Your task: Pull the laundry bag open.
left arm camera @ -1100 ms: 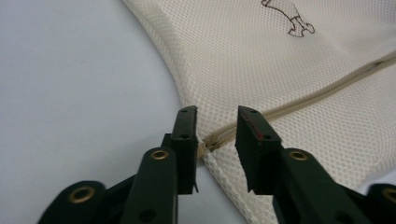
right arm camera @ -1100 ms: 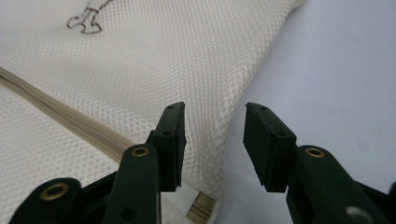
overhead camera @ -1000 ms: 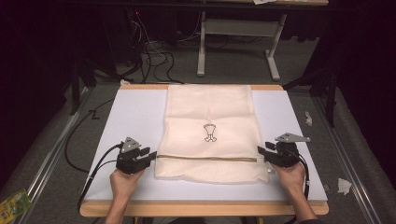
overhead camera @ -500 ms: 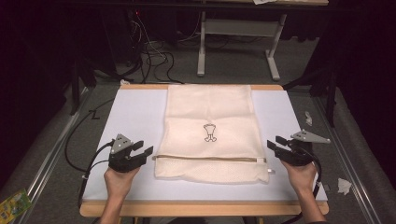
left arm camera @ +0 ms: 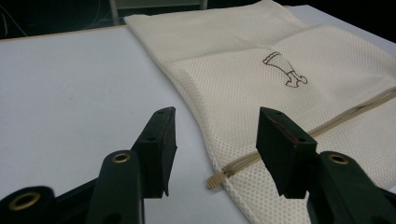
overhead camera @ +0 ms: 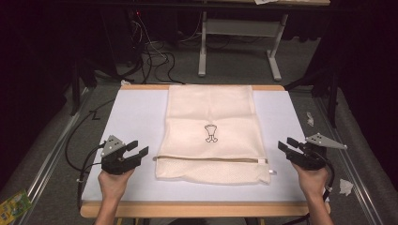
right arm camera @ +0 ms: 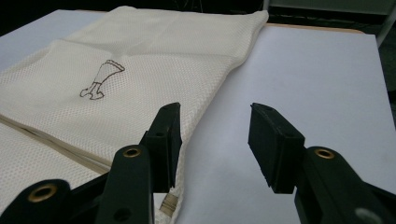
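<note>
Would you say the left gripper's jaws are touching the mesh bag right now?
Apart. The high view shows white table between the left gripper and the mesh bag; its jaws are open with nothing between them.

Right hand-held gripper [right arm camera: 212, 140]: two black jaws rise from bottom, set wide apart, nothing between pads; brass-ringed holes on both arms; cream mesh bag [right arm camera: 154, 51] lies flat on white desk [right arm camera: 317, 70], filling left and centre; small dark line drawing [right arm camera: 100, 79] on bag's upper layer; beige zip band [right arm camera: 56, 147] runs along lower left under folded edge; left jaw overlaps bag's right edge in picture; right jaw over bare desk.
</note>
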{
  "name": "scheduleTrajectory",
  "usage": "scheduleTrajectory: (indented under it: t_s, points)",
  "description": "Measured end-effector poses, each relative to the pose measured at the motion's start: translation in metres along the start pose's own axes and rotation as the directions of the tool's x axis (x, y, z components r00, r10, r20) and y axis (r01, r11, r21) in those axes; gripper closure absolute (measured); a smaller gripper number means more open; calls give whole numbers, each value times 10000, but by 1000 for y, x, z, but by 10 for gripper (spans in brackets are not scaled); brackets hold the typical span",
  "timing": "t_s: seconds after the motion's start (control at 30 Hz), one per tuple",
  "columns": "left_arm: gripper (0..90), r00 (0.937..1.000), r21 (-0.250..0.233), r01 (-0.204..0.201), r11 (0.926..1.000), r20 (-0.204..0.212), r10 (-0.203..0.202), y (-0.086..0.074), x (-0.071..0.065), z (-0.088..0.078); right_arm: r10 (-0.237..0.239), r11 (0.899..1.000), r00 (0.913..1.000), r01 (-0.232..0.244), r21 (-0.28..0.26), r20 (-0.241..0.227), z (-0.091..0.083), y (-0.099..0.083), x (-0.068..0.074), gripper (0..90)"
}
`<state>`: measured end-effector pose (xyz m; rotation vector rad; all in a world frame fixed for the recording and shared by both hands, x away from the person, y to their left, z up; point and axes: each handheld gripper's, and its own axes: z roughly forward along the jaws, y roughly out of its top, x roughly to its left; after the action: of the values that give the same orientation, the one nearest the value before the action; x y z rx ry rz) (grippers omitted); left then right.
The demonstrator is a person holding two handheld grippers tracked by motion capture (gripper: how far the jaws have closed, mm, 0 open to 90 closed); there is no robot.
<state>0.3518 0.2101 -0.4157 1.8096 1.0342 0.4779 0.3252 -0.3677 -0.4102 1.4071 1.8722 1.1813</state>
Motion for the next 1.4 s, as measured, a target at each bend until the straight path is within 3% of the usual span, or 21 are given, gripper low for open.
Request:
scheduleTrajectory:
  t_s: [0.23, 0.6, 1.4]
  points:
    - [471, 9993, -249, 261, 9994, -275, -268, -4, 9, -10, 192, 9997, 9996, -189, -130, 211, -8, -7, -10, 552]
    - [473, 9969, -221, 582, 9981, -516, -593, -10, 21, -12, 464, 9986, 9979, -450, -291, 458, -16, -13, -20, 554]
    - [479, 9855, -145, 1211, 9925, -1178, -1220, -24, 37, 2, 1010, 9947, 9887, -1023, 57, 1109, -7, -32, -41, 561]
